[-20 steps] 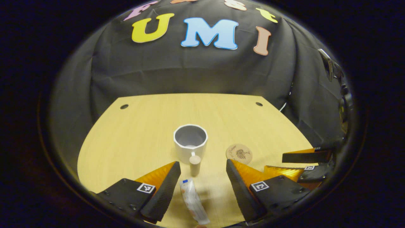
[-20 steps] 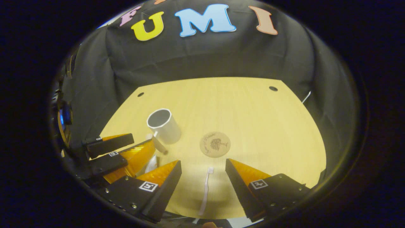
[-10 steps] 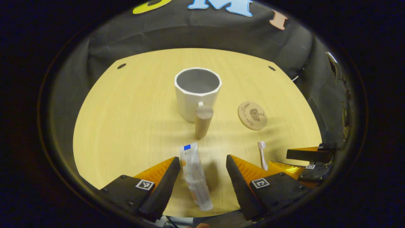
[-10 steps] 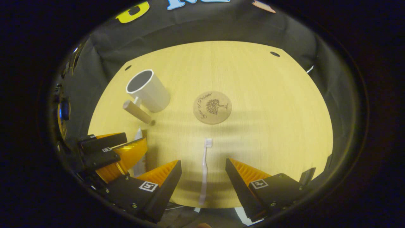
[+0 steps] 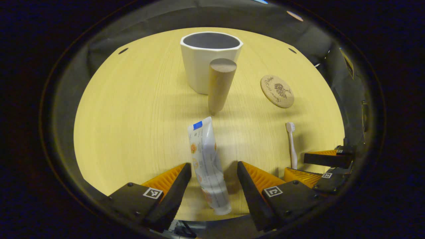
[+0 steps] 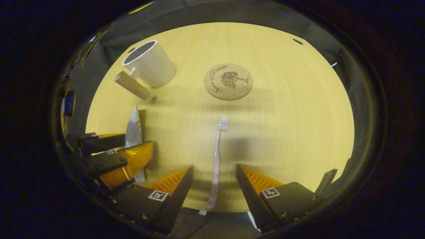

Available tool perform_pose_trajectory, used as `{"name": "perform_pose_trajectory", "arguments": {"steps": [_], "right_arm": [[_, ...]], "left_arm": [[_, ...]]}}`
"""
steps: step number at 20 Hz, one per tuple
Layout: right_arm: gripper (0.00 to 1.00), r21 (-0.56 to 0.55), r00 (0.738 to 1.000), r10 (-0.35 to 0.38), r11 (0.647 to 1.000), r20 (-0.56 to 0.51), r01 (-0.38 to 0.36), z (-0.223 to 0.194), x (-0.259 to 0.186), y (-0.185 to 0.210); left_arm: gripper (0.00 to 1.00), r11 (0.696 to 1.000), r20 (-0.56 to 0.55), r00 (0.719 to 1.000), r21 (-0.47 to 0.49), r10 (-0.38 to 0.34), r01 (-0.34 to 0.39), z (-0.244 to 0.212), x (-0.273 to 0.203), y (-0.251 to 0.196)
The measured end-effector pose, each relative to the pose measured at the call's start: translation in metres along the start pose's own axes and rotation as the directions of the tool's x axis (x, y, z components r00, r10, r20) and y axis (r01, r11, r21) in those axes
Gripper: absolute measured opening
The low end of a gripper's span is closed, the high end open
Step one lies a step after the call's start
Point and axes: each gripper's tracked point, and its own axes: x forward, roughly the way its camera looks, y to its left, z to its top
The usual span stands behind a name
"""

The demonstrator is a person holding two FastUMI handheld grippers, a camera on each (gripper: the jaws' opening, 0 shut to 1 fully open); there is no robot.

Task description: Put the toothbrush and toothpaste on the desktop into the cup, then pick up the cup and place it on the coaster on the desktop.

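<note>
1. Pale wooden desk (image 5: 132, 109) carries everything, with dark cloth behind it.
2. Left gripper (image 5: 214, 172) hangs low with jaws wide; the toothpaste (image 5: 207, 162) lies flat between its fingers, untouched.
3. Right gripper (image 6: 214, 176) is likewise spread wide around the toothbrush (image 6: 217, 159), bristles pointing away, not gripped.
4. White cup (image 5: 202, 63) stands upright beyond the toothpaste, its wooden handle (image 5: 219, 84) facing the left gripper.
5. Round cork coaster (image 6: 228, 81) lies bare, near the cup.

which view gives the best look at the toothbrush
The right gripper view: the toothbrush lies whole between the open fingers, bristles toward the coaster. The left gripper view shows it small at the right edge, its handle end behind the right gripper.
</note>
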Motion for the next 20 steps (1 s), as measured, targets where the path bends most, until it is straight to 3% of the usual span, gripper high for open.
{"name": "perform_pose_trajectory", "arguments": {"steps": [1, 2, 5, 6, 7, 9, 10, 12, 13, 14, 15, 19, 20], "right_arm": [[0.82, 0.003, 1.0, -0.001, 1.0, -0.01, 0.001, -0.001, 0.001, 0.0], [0.69, 0.0, 1.0, -0.002, 1.0, -0.018, 0.002, -0.002, 0.002, 0.0], [0.65, -0.022, 0.999, -0.036, 0.999, -0.035, 0.036, -0.005, 0.007, -0.006], [0.49, -0.026, 0.999, -0.039, 0.999, -0.037, 0.038, -0.004, 0.006, -0.006], [0.52, -0.034, 0.998, -0.044, 0.999, -0.037, 0.043, -0.005, 0.006, -0.007], [0.48, -0.033, 0.997, -0.073, 0.997, -0.029, 0.072, -0.006, 0.005, -0.01], [0.24, -0.045, 0.996, -0.066, 0.997, -0.051, 0.064, -0.009, 0.006, -0.009], [0.25, -0.062, 0.997, -0.062, 0.996, -0.049, 0.059, -0.008, 0.006, -0.01], [0.25, -0.071, 0.997, -0.063, 0.996, -0.049, 0.059, -0.01, 0.006, -0.01], [0.26, -0.039, 0.998, -0.059, 0.998, -0.023, 0.058, -0.004, 0.006, -0.011], [0.09, -0.045, 0.997, -0.046, 0.998, -0.054, 0.044, -0.012, 0.006, -0.009], [0.08, -0.023, 1.0, -0.011, 1.0, -0.025, 0.011, -0.007, 0.0, -0.008], [0.04, -0.036, 1.0, -0.001, 0.999, -0.025, 0.0, -0.01, 0.007, -0.011]], "left_arm": [[0.94, 1.0, 0.0, 1.0, 0.006, 0.006, -0.006, 0.0, 0.001, 0.001], [0.89, 1.0, -0.003, 1.0, 0.012, 0.013, -0.013, 0.0, 0.001, 0.002], [0.75, 0.999, 0.004, 0.999, 0.032, 0.038, -0.038, 0.001, 0.003, 0.005], [0.7, 0.998, 0.007, 0.999, 0.035, 0.043, -0.043, 0.002, 0.002, 0.006], [0.67, 0.998, 0.01, 0.999, 0.042, 0.051, -0.052, 0.001, 0.003, 0.007], [0.58, 0.997, 0.018, 0.998, 0.051, 0.052, -0.053, 0.001, 0.006, 0.004], [0.56, 0.997, 0.02, 0.998, 0.049, 0.054, -0.055, 0.0, 0.005, 0.003], [0.51, 0.997, 0.02, 0.999, 0.066, 0.047, -0.048, 0.001, 0.006, 0.002], [0.53, 0.997, 0.019, 0.998, 0.057, 0.053, -0.054, 0.001, 0.006, 0.003], [0.47, 0.997, 0.025, 0.999, 0.063, 0.047, -0.048, 0.001, 0.006, 0.001], [0.46, 0.996, 0.02, 0.999, 0.069, 0.048, -0.049, 0.0, 0.005, 0.001], [0.41, 0.997, 0.056, 0.998, 0.068, 0.04, -0.043, 0.001, 0.005, 0.001], [0.24, 0.998, 0.053, 0.998, 0.044, 0.042, -0.044, 0.0, 0.006, -0.001]]}}
